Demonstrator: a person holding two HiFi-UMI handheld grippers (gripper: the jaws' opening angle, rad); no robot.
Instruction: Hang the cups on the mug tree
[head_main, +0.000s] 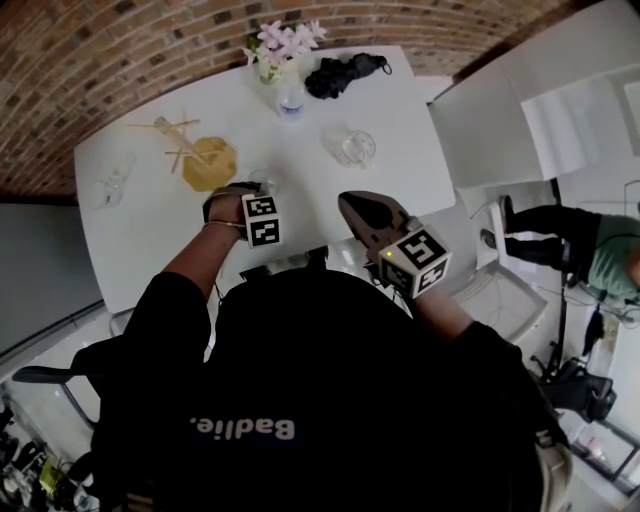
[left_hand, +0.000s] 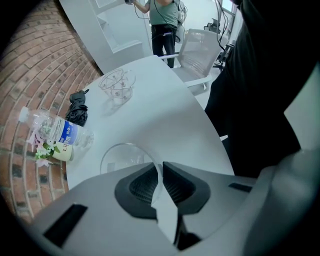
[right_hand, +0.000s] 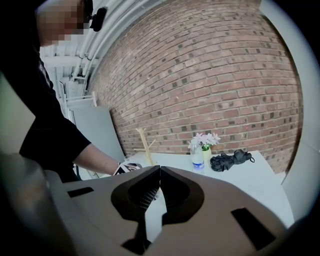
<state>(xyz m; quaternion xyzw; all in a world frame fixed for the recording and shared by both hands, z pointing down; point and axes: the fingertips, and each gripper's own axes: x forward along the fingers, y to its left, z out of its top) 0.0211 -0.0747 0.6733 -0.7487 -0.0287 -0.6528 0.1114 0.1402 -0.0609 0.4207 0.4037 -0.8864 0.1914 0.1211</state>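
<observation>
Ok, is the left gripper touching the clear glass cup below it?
Touching. In the left gripper view, the left gripper pinches the wall of the glass cup between its pads, with no gap.

White table (head_main: 405, 165) holds cups (head_main: 352, 147), mug tree (head_main: 192, 152), bottle (head_main: 291, 100), umbrella (head_main: 345, 73).

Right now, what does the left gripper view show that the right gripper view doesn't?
Left gripper view only: the left claw shut on the rim of a glass cup, a second glass cup farther along the table, an office chair and a standing person.
Right gripper view only: the wooden mug tree, the brick wall, and the right claw, shut and empty.
Both: the white table, water bottle, vase of flowers and black folded umbrella.
</observation>
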